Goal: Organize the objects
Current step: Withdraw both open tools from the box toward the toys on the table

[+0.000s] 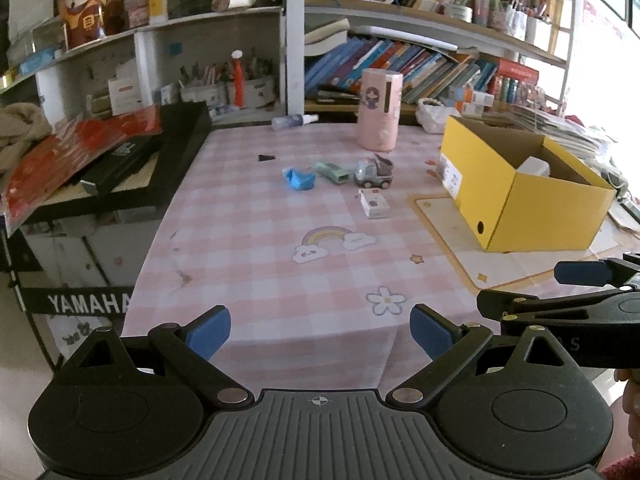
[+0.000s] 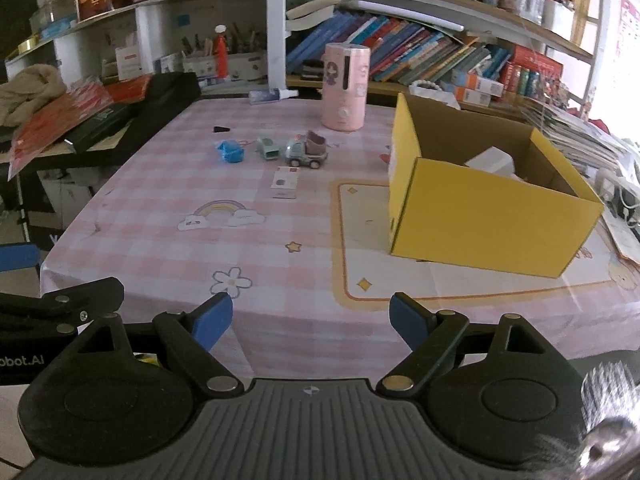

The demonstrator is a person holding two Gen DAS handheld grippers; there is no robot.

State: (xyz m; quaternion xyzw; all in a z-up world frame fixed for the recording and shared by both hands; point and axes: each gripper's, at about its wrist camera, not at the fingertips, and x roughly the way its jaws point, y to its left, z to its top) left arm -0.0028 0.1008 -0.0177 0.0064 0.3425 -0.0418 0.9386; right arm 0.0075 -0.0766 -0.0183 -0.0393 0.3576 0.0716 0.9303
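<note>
Hovering at the table edge, both claws spread and empty: left claw, right claw. Best reaching first for the small white box, squaring pads across its narrow sides, then into the yellow box.

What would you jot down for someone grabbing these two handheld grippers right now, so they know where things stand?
Left gripper: open, empty, at the table's near edge.
Right gripper: open, empty, beside it.
Things: a blue toy, a green toy car, a toy truck and a small white box lie loose mid-table on the pink checked cloth. A pink cylinder stands behind them. The yellow box sits open on the right with something white already inside.
Done: at most that one item boxed.
Left: probably move the loose toys and small box into the yellow box.
</note>
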